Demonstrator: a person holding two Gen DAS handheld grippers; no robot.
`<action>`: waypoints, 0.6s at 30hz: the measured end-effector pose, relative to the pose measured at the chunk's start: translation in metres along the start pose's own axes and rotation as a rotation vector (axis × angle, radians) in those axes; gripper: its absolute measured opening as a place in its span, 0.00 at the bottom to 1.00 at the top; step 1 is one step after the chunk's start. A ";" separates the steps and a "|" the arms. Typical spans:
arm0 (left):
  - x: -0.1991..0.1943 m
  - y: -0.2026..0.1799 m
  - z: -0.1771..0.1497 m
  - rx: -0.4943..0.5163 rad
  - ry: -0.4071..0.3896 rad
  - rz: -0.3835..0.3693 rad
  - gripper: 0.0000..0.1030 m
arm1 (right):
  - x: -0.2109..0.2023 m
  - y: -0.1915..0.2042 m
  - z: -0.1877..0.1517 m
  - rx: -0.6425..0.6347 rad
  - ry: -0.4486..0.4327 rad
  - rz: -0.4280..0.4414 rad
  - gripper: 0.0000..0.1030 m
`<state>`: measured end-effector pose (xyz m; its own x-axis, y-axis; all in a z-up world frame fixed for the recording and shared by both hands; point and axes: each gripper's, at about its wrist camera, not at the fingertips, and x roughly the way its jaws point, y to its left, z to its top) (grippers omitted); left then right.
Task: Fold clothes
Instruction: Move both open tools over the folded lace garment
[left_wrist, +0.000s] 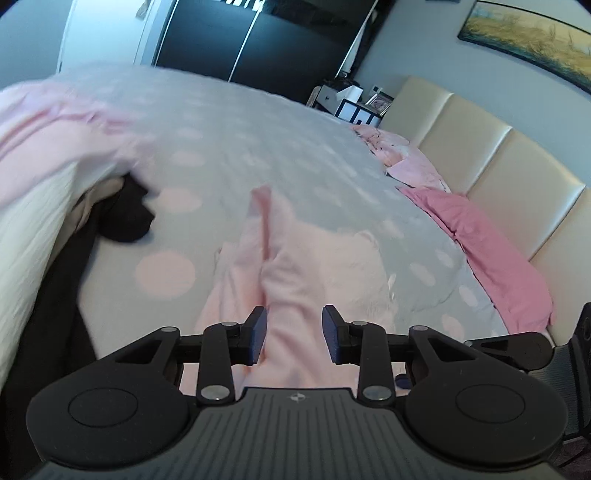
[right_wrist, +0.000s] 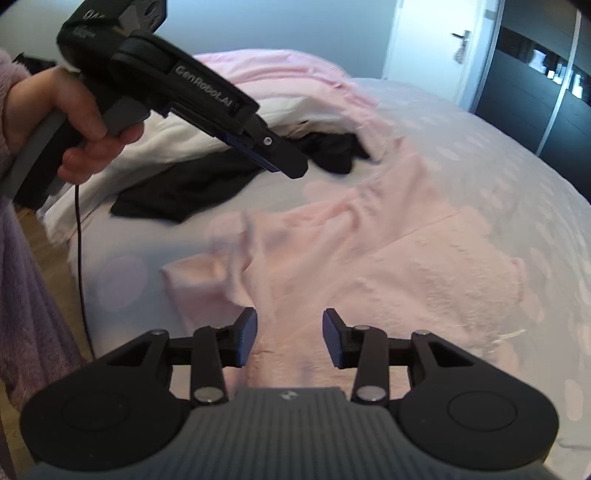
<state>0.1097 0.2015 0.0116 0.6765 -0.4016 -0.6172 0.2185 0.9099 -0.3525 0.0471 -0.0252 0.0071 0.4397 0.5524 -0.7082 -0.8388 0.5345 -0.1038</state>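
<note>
A pale pink fleecy garment (left_wrist: 291, 266) lies crumpled on the bed, one narrow part trailing away from me. My left gripper (left_wrist: 294, 332) hovers just above its near end, open, with the cloth showing under the gap and neither pad pressing on it. In the right wrist view the same garment (right_wrist: 406, 266) spreads out to the right. My right gripper (right_wrist: 289, 336) stands open over its near edge, nothing pinched. The left gripper (right_wrist: 291, 162) also shows there, held in a hand (right_wrist: 74, 110) above the bed and tilted downward.
The bed has a grey cover with pink dots (left_wrist: 229, 140). A heap of pink, white and black clothes (right_wrist: 207, 173) lies at its far left side. Pink pillows (left_wrist: 491, 247) rest against a cream headboard (left_wrist: 480, 147). A cable (right_wrist: 79, 258) hangs from the left tool.
</note>
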 end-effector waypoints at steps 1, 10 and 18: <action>0.005 -0.006 0.007 0.025 0.004 0.005 0.29 | -0.003 -0.010 0.000 0.017 -0.010 -0.022 0.42; 0.090 -0.019 0.040 0.138 0.056 0.038 0.24 | 0.016 -0.116 0.005 0.275 -0.041 -0.232 0.44; 0.140 0.039 0.024 0.028 0.180 0.144 0.15 | 0.092 -0.161 0.007 0.398 -0.018 -0.196 0.46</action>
<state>0.2295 0.1830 -0.0712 0.5665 -0.2773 -0.7760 0.1502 0.9607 -0.2336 0.2248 -0.0558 -0.0364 0.5869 0.4251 -0.6890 -0.5515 0.8330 0.0441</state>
